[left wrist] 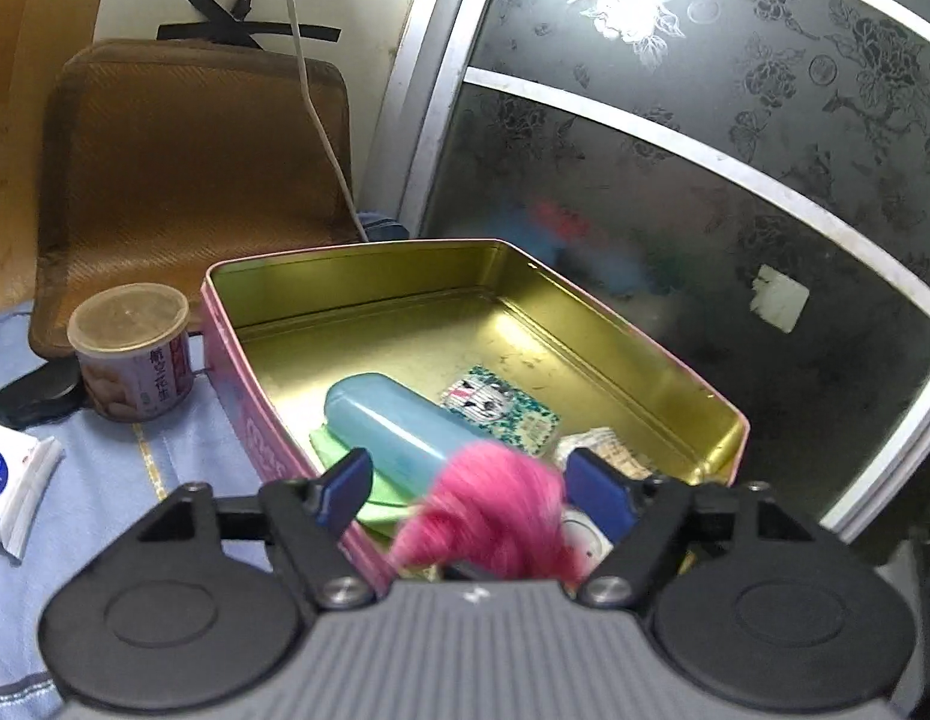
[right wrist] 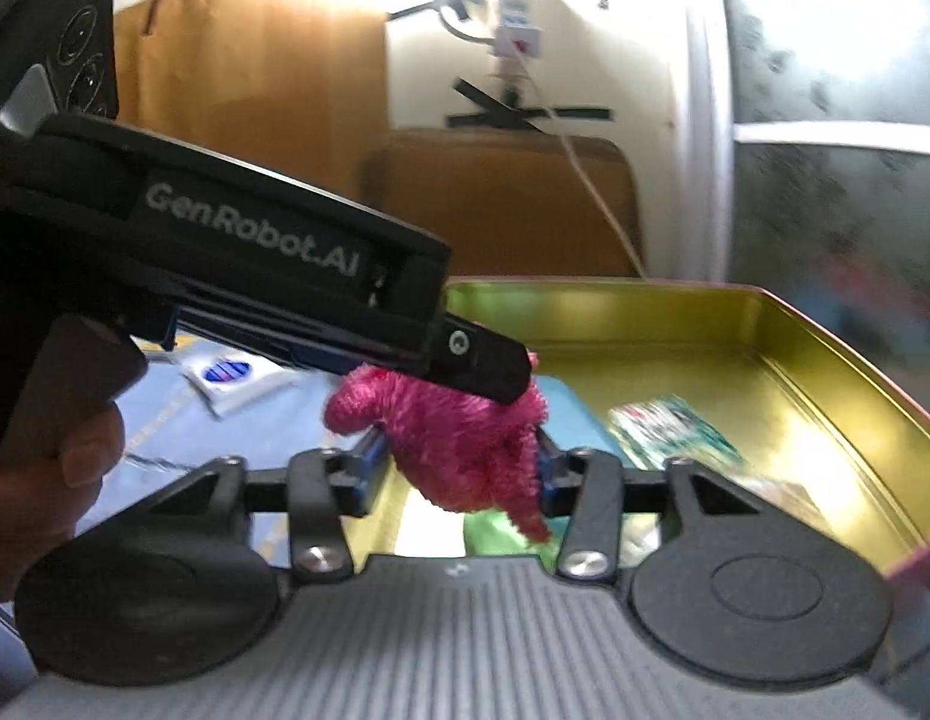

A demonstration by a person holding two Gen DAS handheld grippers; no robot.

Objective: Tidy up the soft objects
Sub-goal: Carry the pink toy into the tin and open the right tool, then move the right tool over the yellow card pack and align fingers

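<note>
A pink fluffy soft toy [right wrist: 465, 444] hangs over the near end of an open gold-lined pink tin [left wrist: 615, 324]. My right gripper [right wrist: 456, 474] is shut on the toy, pads pressing both its sides. My left gripper [left wrist: 471, 480] is open, its blue pads [left wrist: 345, 489] wide apart, with the toy [left wrist: 489, 510] between them, untouched. In the right wrist view the left gripper's black body [right wrist: 255, 276] reaches over the toy from the left. The tin [right wrist: 825, 360] holds a light blue case [left wrist: 399, 426], a green item [left wrist: 381, 492] and a patterned packet [left wrist: 501, 414].
A lidded can [left wrist: 132, 354] and a white tissue pack [left wrist: 15, 486] lie left of the tin on blue cloth. A brown cushion [left wrist: 195, 180] leans against the wall behind. A dark patterned glass door [left wrist: 735, 180] stands right of the tin. A white cable [left wrist: 321, 120] hangs down.
</note>
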